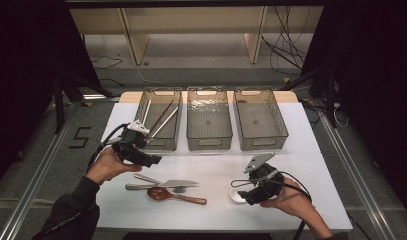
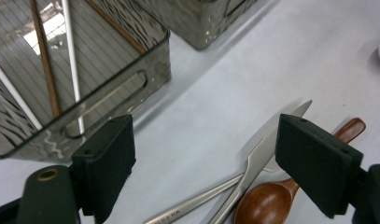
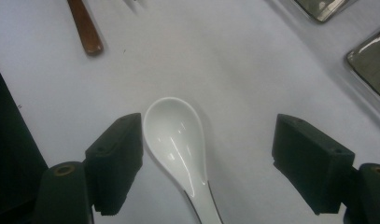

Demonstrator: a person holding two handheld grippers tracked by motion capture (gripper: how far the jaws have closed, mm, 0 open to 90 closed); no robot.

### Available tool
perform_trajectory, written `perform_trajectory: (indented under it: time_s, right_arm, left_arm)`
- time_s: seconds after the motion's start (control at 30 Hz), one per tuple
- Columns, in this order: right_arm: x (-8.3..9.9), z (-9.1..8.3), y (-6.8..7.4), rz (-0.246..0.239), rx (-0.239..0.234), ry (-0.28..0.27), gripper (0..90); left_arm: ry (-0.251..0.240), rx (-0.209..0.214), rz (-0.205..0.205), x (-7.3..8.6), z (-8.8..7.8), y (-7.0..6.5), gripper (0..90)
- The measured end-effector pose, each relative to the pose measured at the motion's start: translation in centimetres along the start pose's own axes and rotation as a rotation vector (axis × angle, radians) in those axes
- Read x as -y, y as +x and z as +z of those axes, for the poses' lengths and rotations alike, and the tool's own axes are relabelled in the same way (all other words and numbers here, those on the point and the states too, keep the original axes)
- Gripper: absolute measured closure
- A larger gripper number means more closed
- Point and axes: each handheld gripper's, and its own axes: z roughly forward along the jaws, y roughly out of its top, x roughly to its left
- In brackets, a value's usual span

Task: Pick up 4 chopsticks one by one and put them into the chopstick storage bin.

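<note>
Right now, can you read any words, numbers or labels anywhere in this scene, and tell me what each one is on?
"5": a large dark numeral marked on the grey floor, left of the table.
Small stamped lettering on the metal utensil handle, seen between the left tongs: too blurred to read.
Baskets, the wooden spoon and the white spoon: no writing visible.

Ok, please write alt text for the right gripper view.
A white ceramic spoon lies on the white table between the open black jaws of the right gripper, untouched. A brown wooden handle shows at the top left.
</note>
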Motion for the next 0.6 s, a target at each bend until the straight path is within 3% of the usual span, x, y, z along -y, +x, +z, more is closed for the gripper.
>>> perform_trajectory:
  time_s: [0.13, 0.33, 0.6]
  right_arm:
    - [0.1, 0.1, 0.0, 0.003, 0.001, 0.012, 25.6]
    - [0.3, 0.3, -0.2, 0.007, -0.001, 0.039, 25.9]
    - [0.7, 0.8, -0.4, 0.021, -0.013, 0.109, 26.9]
  left_arm:
    - [0.02, 0.015, 0.026, 0.5, 0.4, -0.8, 19.0]
    - [0.013, 0.034, 0.06, 1.2, 0.7, -2.2, 18.6]
    - [0.008, 0.057, 0.09, 2.3, 1.0, -3.4, 18.0]
